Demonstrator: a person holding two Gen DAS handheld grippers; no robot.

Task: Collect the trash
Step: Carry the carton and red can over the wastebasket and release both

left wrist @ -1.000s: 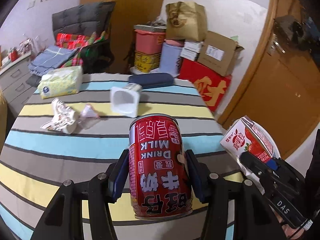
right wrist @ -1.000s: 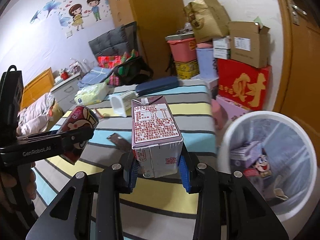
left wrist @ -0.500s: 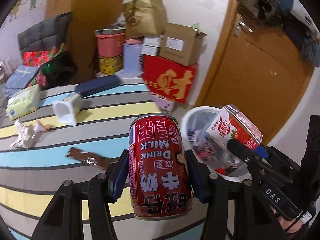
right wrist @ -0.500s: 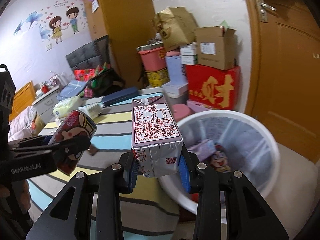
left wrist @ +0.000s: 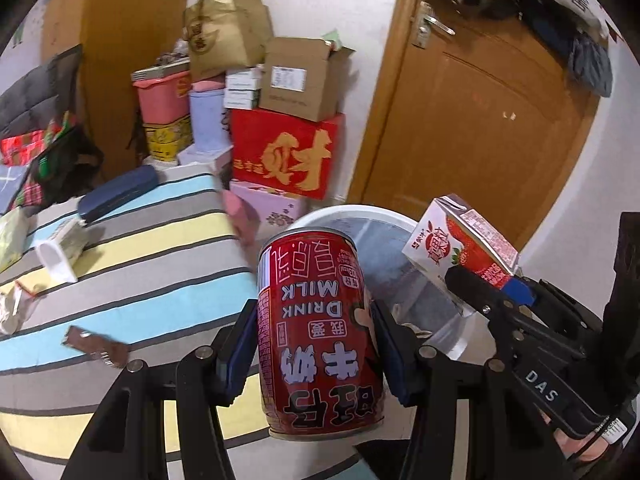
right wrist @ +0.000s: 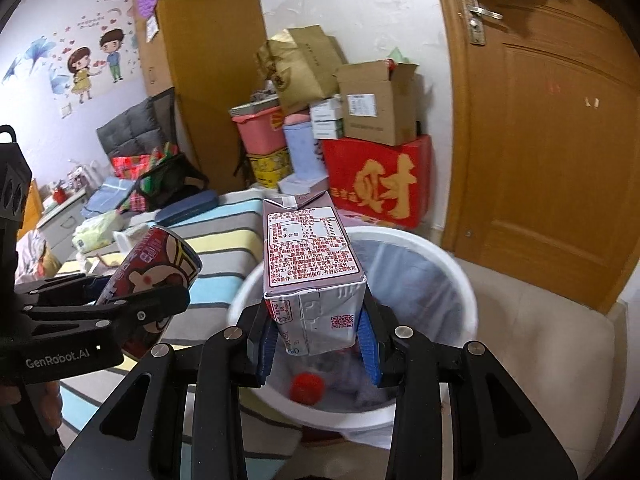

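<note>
My left gripper (left wrist: 316, 344) is shut on a red milk-drink can (left wrist: 320, 336), held upright at the striped table's right edge, beside the white trash bin (left wrist: 360, 216). The can also shows in the right wrist view (right wrist: 152, 280). My right gripper (right wrist: 318, 340) is shut on a strawberry milk carton (right wrist: 312, 272), held over the bin's (right wrist: 460, 280) open mouth. The carton also shows in the left wrist view (left wrist: 464, 244). The bin is lined with a bag and holds trash, including a red cap (right wrist: 306, 388).
On the striped table (left wrist: 140, 248) lie a brown wrapper (left wrist: 96, 346), a white yogurt cup (left wrist: 60, 256), crumpled paper (left wrist: 12, 304), a tissue pack and a dark blue case (left wrist: 118, 192). Stacked boxes (left wrist: 288, 148) stand behind. A wooden door (left wrist: 480, 120) is at right.
Both grippers have swung right, away from the table, with the can and the carton still held. The bin is now directly under the carton and closer to the can.
</note>
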